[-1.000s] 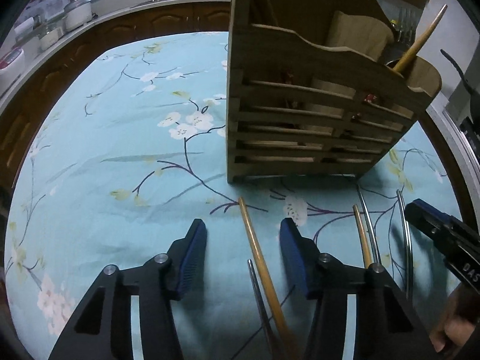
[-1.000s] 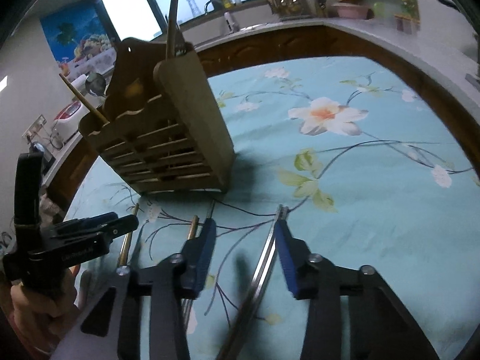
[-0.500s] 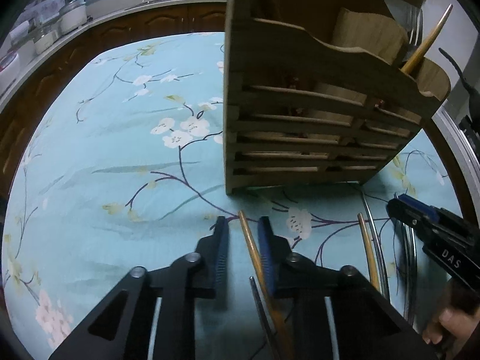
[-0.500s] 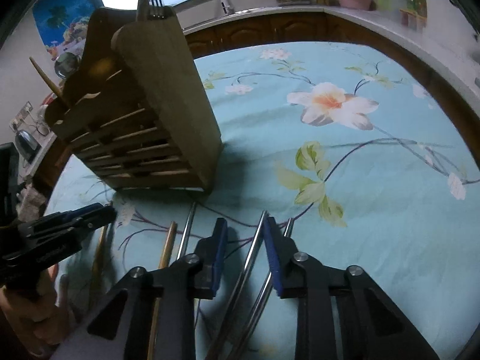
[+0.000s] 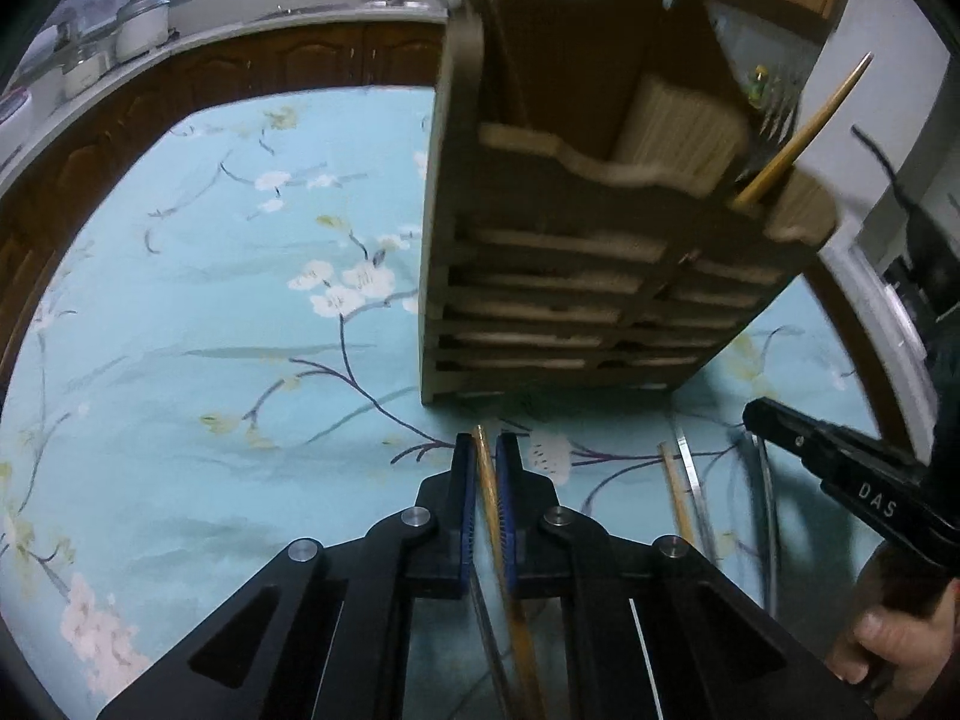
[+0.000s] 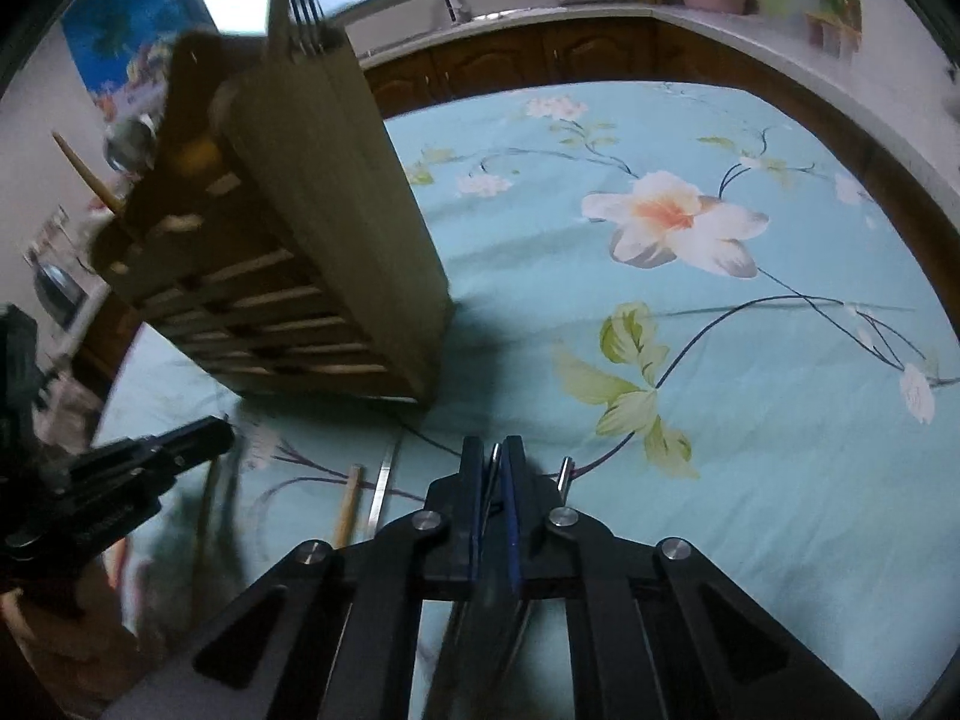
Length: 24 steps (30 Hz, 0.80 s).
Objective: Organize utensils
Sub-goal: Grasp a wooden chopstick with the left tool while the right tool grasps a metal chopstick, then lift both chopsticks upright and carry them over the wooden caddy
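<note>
A wooden chopstick [image 5: 487, 480] lies on the floral cloth just in front of the slatted wooden utensil holder [image 5: 558, 276]. My left gripper [image 5: 486, 450] has its jaws closing tight on it, blue pads pressing both sides. In the right wrist view my right gripper [image 6: 493, 456] is likewise closing, and its pads squeeze a thin metal chopstick [image 6: 493, 468]. Each gripper shows in the other's view: the right gripper [image 5: 840, 468] at the right edge, the left gripper [image 6: 150, 456] at the left edge. The holder [image 6: 288, 276] stands upright with a fork [image 6: 300, 0] and a chopstick [image 5: 804, 132] in it.
Between the grippers lie a second wooden chopstick [image 6: 348, 498] and a metal one [image 6: 387, 474]; another metal rod end [image 6: 564, 468] shows right of my right gripper. The blue cloth [image 6: 720, 390] spreads wide to the right. A counter with jars [image 5: 138, 30] rings the table.
Both grippers went from open to shut, the left onto the wooden chopstick, the right onto the metal one. Both cameras came slightly closer to the holder.
</note>
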{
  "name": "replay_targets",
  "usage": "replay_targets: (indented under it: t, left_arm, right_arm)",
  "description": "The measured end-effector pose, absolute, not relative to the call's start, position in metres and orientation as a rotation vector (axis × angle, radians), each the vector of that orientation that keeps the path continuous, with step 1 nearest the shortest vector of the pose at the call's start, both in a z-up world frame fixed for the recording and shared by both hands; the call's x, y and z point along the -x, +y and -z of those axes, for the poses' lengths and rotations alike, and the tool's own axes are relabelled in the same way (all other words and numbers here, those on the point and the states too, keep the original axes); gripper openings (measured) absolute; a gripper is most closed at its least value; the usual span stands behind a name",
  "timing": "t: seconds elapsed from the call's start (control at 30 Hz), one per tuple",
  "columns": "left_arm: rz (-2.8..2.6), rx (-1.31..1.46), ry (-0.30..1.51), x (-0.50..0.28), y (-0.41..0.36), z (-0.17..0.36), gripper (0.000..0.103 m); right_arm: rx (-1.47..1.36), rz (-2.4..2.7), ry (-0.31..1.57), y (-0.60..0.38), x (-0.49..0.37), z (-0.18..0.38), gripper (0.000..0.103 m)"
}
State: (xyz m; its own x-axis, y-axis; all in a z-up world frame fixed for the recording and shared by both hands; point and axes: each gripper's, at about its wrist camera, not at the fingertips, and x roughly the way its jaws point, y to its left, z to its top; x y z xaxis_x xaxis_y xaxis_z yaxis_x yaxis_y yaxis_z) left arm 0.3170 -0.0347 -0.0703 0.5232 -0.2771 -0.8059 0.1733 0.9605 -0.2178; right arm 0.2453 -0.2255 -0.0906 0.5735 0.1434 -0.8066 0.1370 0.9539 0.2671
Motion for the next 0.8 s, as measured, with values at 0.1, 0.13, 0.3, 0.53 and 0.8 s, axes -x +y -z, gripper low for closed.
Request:
replay_targets:
  t: [0.1, 0.13, 0.3, 0.53, 0.8]
  left_arm:
    - [0.283, 0.151, 0.941, -0.304, -0.030, 0.053, 0.005]
    - [0.284, 0.157, 0.931, -0.300, -0.028, 0.049, 0.005]
    - [0.289, 0.186, 0.875, -0.271, -0.013, 0.026, 0.005]
    - [0.298, 0.205, 0.808, -0.227, 0.009, -0.010, 0.005]
    - [0.316, 0.202, 0.752, -0.186, 0.018, -0.040, 0.004]
  right_arm:
    - [-0.352, -0.035, 0.913, -0.225, -0.231, 0.073, 0.005]
    - [-0.361, -0.048, 0.895, -0.225, -0.227, 0.066, 0.005]
    - [-0.365, -0.067, 0.838, -0.219, -0.209, 0.040, 0.004]
    - [-0.361, -0.081, 0.778, -0.216, -0.196, 0.013, 0.004]
    - [-0.346, -0.082, 0.706, -0.214, -0.172, -0.016, 0.004]
